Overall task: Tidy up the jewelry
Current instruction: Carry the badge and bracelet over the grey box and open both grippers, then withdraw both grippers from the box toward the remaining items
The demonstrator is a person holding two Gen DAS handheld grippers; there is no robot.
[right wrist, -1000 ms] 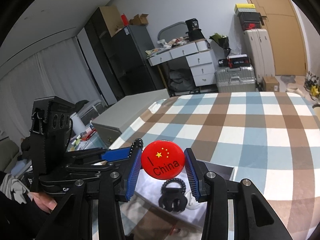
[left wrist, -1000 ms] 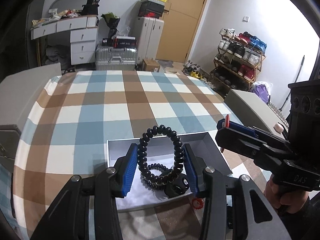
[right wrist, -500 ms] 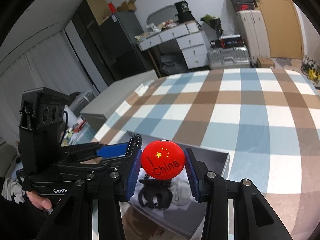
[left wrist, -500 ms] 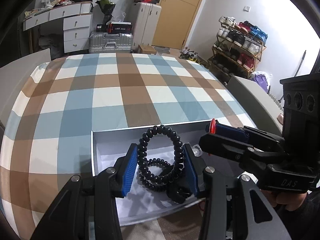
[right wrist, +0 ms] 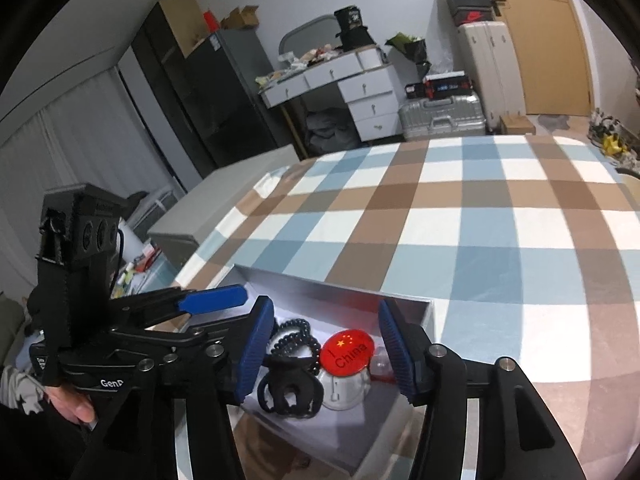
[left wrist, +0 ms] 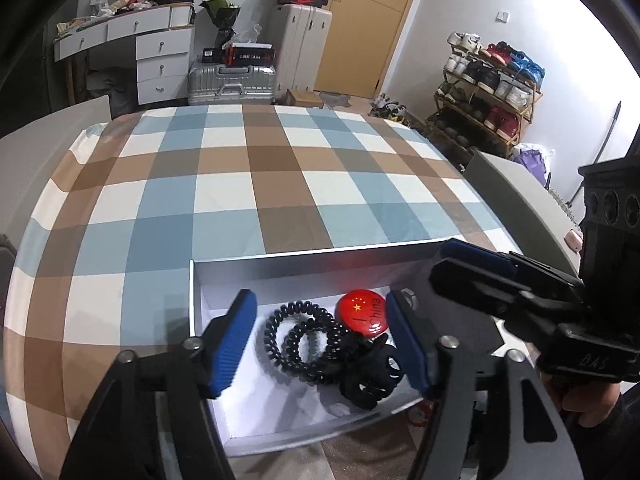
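Both grippers are held wide open w/ nothing gripped: left gripper (left wrist: 320, 336) and right gripper (right wrist: 326, 350) hover just over the grey box (left wrist: 320, 254) at the near table edge. Inside lie the coiled hair ties (left wrist: 302, 340), a black claw clip (left wrist: 370, 372) and the red badge (left wrist: 362, 312), touching one another. Risk: if a gripper is withdrawn low, a coil could be snagged by a finger & dragged out, or the box nudged off the near edge.

The left gripper (left wrist: 320, 338) is showing black arms and ribbed blue pads (left wrist: 234, 338). Silver screws (right wrist: 435, 350) are glinting on the right gripper (right wrist: 326, 354), matching black.
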